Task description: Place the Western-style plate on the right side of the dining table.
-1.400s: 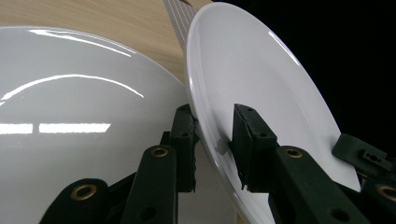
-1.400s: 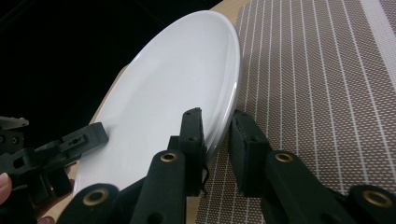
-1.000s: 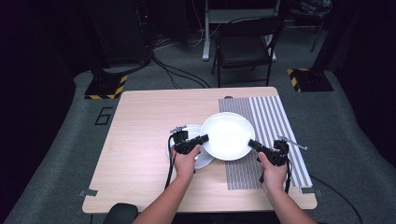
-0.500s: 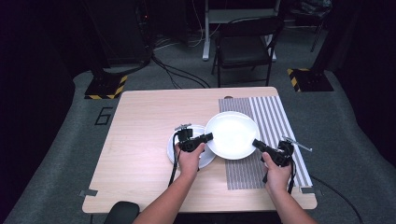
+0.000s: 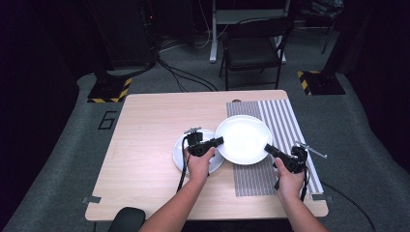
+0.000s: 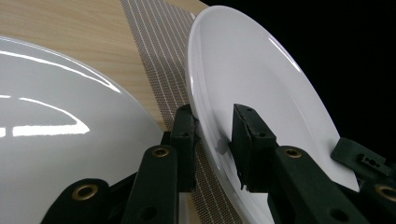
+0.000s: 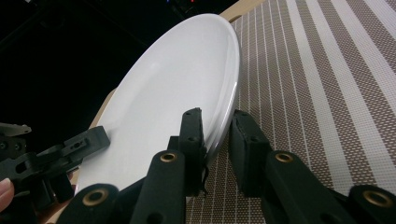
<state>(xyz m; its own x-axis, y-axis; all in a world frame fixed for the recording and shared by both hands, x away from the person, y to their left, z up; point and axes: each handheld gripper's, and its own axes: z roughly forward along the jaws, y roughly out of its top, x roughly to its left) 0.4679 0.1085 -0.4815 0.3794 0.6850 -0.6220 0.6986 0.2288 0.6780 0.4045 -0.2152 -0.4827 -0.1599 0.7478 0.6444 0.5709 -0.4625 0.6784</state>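
The large white plate (image 5: 243,139) hangs above the worktop (image 5: 145,145), near its middle and a little toward the right edge, over the inner border of the striped mat (image 5: 285,121). The left tool (image 5: 209,143) pinches the plate's left rim; in the left gripper view its jaws sit on either side of the rim (image 6: 210,126), narrow and gripping. The right tool (image 5: 271,151) clamps the opposite, near-right rim in the same way (image 7: 217,126). Gripping the rim at two opposite points probably keeps the broad, slick dish level and stops it swinging or slipping. A smaller white plate (image 5: 186,154) lies flat on the worktop just left of the mat, partly under the lifted one, which suggests the plates are being stacked or separated.
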